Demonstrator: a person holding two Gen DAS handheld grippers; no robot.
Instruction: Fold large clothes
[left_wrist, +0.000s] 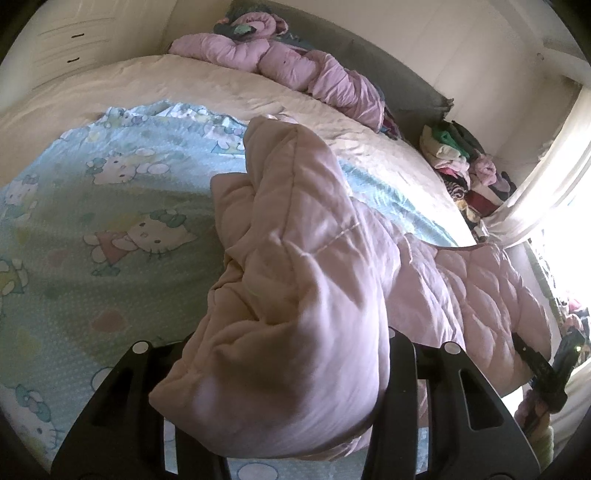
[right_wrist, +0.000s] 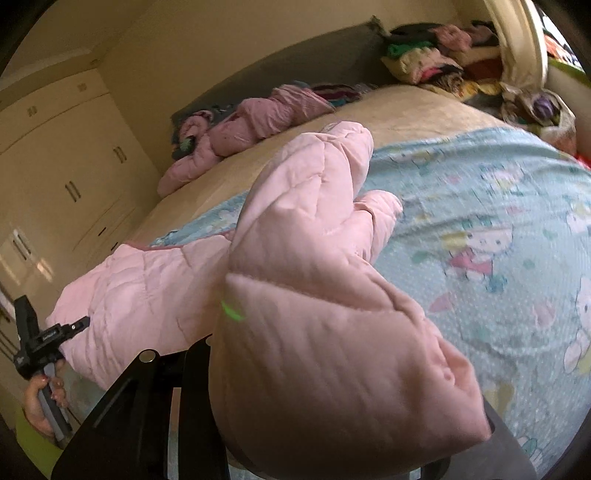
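Pink quilted jacket held up over the bed's near edge by both grippers.

Each gripper — left gripper, right gripper — is clamped on a bunched fold of it, the padding draped over the jaws; the rest trails across the cartoon-cat sheet. A second pink garment lies along the grey headboard — clothes piled at the far corner.
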